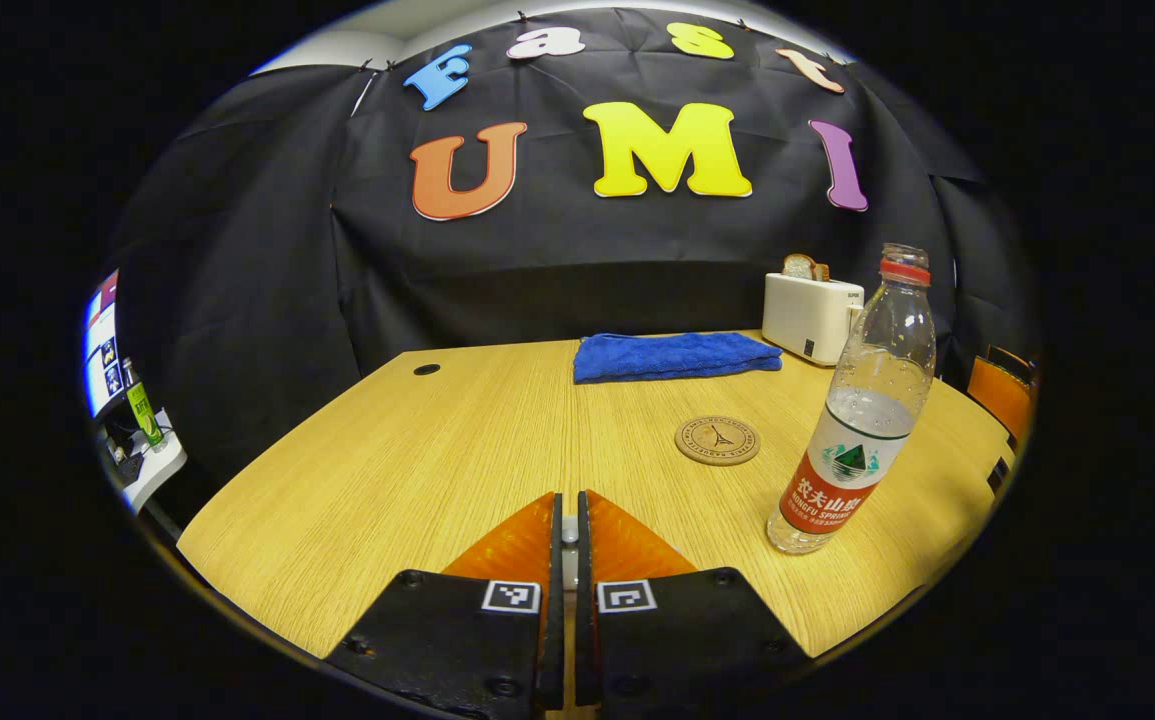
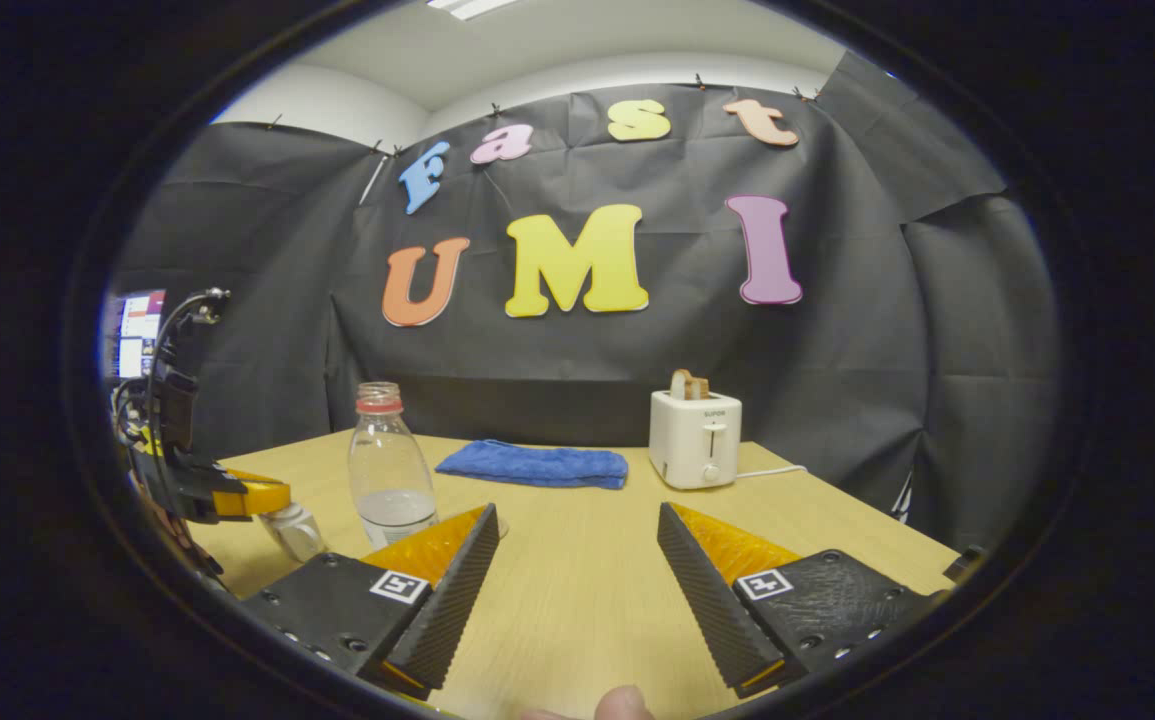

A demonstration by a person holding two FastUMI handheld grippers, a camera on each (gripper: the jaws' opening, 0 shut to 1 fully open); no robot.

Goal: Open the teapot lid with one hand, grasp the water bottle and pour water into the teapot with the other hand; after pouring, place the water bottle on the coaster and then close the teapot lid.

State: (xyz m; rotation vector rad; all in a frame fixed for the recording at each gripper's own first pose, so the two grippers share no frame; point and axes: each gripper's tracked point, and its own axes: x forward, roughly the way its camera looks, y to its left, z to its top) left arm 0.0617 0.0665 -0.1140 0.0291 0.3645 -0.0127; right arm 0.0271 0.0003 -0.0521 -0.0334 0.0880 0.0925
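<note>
At the far left of the right gripper view, the left gripper [image 2: 252, 497] hovers above the desk [image 2: 577, 620] edge with a clear glass piece [image 2: 292, 530] hanging just under its tips. In its own view its jaws stand almost together on a small pale bit between them. I take this for the teapot's lid held by its knob, though the teapot's body is too hidden to tell. If that narrow pinch slips or the hand tilts, the glass could drop and crack on the desk. Next to the right stands the water bottle [image 2: 392, 460], upright, uncapped and about half full, just beside the coaster [image 1: 717, 440]. The right gripper [image 2: 572, 580] is low over the desk with its jaws wide apart and empty, and the bottle sits off to the left of their gap. A closing move from here would likely catch the bottle with one finger and knock it over, spilling water from the open neck. A squeeze too hard on the thin plastic could also push water out. Further right lie the blue towel [image 2: 534, 465] and the toaster [image 2: 694, 438], well apart from the work and no hazard.
</note>
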